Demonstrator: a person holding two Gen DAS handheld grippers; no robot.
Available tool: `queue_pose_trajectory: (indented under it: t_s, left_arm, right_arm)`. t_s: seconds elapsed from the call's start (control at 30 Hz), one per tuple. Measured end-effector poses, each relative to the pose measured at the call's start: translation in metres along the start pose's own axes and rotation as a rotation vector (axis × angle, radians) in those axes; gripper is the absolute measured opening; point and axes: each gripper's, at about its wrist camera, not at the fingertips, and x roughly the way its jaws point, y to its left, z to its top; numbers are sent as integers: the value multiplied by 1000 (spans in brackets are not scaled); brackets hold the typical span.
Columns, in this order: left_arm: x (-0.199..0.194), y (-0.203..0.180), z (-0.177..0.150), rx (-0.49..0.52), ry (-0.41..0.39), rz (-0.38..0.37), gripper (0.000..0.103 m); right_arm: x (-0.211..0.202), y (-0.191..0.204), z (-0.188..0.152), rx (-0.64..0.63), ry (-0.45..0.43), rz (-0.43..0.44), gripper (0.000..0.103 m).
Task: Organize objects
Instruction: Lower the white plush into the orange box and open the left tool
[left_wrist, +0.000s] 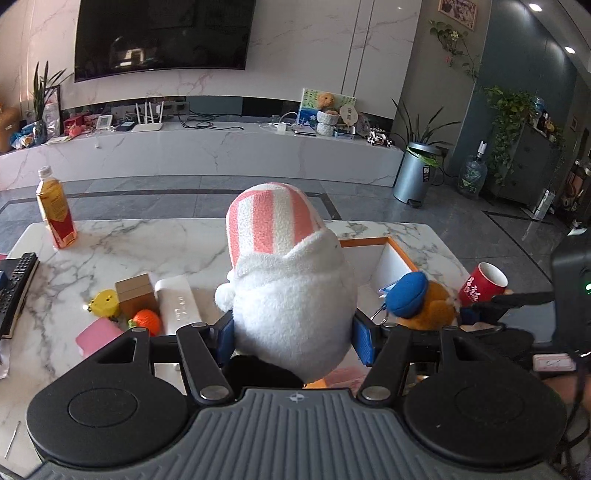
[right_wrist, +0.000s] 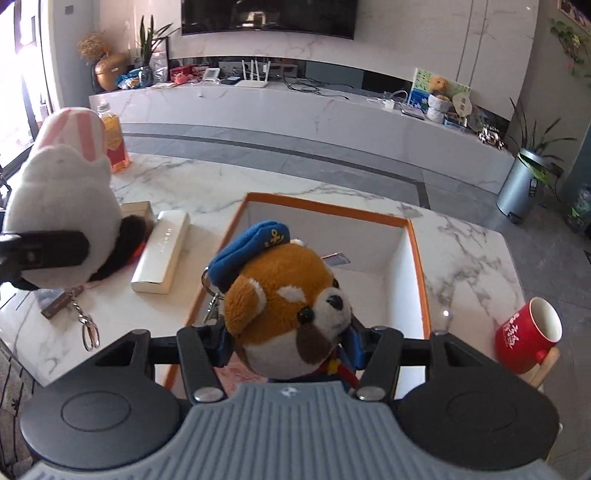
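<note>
A white plush with a pink-striped hat (left_wrist: 291, 295) is clamped between the blue pads of my left gripper (left_wrist: 294, 341) and held above the marble table (left_wrist: 122, 243). My right gripper (right_wrist: 289, 345) is shut on a brown plush dog in a blue sailor cap (right_wrist: 284, 302). This dog hangs over the near left part of a white box with an orange rim (right_wrist: 325, 206). The box holds a small card and little else that I can see. Each view shows the other toy too: the white plush (right_wrist: 59, 206) at far left, the brown dog (left_wrist: 432, 306) at right.
A red mug (right_wrist: 524, 339) lies tilted on the right of the box. Left of the box are a long white case (right_wrist: 159, 251), a brown box (left_wrist: 135, 295), an orange toy (left_wrist: 147, 321), a yellow toy (left_wrist: 103, 302), a pink item (left_wrist: 98, 334) and a remote (left_wrist: 14, 291). A tea bottle (left_wrist: 55, 210) stands at far left.
</note>
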Motion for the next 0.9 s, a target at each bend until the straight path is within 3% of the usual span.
queue_pose_trajectory:
  t_s: [0.17,0.37,0.6,0.8,0.9]
  left_arm:
    - [25,-24,11,-7,17,-12,71]
    - [57,-52,8,14,78,-2,71]
    - [83,-57,5,22,141,-11,71]
    - [96,-56,6,15,176,-20,71]
    - [103,-58,5,20,195,-15,71]
  right_arm:
    - [27,-13,-23,73,95,116,58]
    - [33,3,-39,122,82,215,58]
    - [27,16,-57,128,71,254,58]
    - [8,-18,-58,183,41,226,57]
    - [7,-50,-55,229,27,118,57]
